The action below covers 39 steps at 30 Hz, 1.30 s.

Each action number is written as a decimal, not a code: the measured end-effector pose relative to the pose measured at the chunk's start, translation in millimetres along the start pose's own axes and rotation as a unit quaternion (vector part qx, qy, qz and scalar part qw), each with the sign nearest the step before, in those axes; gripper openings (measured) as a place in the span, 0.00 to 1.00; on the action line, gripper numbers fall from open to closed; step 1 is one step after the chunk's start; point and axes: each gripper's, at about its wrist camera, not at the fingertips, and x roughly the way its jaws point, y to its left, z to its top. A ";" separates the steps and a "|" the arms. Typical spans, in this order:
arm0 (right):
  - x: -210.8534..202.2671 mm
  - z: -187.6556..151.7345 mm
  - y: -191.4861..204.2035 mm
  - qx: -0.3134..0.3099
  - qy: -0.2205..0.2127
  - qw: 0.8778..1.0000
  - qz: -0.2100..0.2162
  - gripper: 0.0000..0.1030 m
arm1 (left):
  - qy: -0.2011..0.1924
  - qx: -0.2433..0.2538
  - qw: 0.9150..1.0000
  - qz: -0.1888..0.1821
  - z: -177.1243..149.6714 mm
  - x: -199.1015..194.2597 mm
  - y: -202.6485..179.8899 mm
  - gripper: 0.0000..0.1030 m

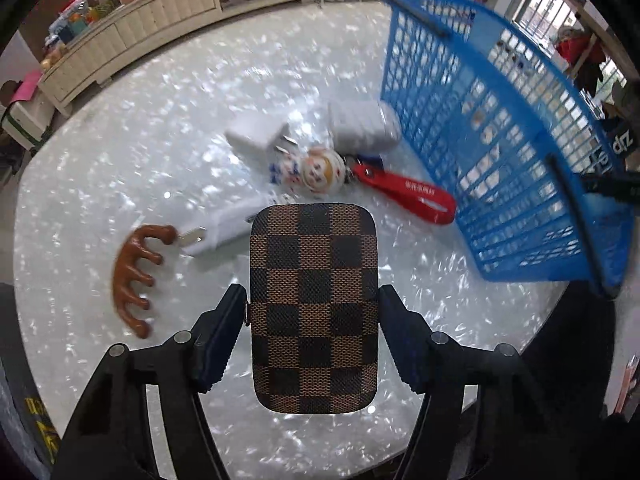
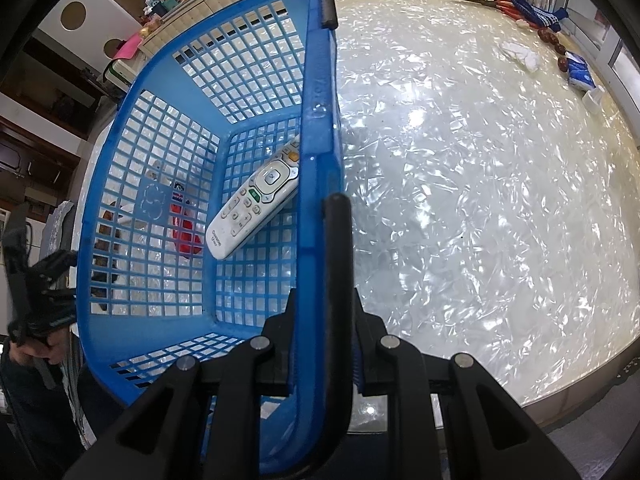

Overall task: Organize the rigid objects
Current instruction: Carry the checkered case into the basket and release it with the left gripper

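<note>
Left wrist view: left gripper (image 1: 314,312) is clamped on the checkered case (image 1: 314,308) above the table (image 1: 120,160), prob for dropping into the blue basket (image 2: 120,184), which right gripper (image 2: 322,344), pinched on its rim w/ handle, tilts so the remote (image 2: 256,200) slides.

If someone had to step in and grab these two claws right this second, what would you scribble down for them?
Left claw: shut on the checkered case, held above the table.
Right claw: shut on the blue basket, gripping its rim and black handle; the basket looks tilted.
Done: the white remote is in the basket.
Left: the case, then what lies on the table beside the basket: wooden comb, two white chargers, doll keychain, red strap, white ribbed case.
Judging by the layout, the case probably goes in next.
</note>
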 end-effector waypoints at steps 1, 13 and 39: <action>-0.4 0.0 0.2 0.000 0.000 1.000 0.000 0.19 | -0.001 0.000 1.000 0.001 3.7 -7.1 0.3 0.68; -1.7 -0.6 1.3 -0.005 -0.004 1.000 0.001 0.20 | -0.048 0.100 0.994 -0.007 33.5 -82.3 -40.5 0.68; -4.5 -1.9 -5.0 0.005 -0.010 1.000 0.013 0.21 | -0.042 0.261 0.963 -0.058 107.8 -27.4 -159.4 0.69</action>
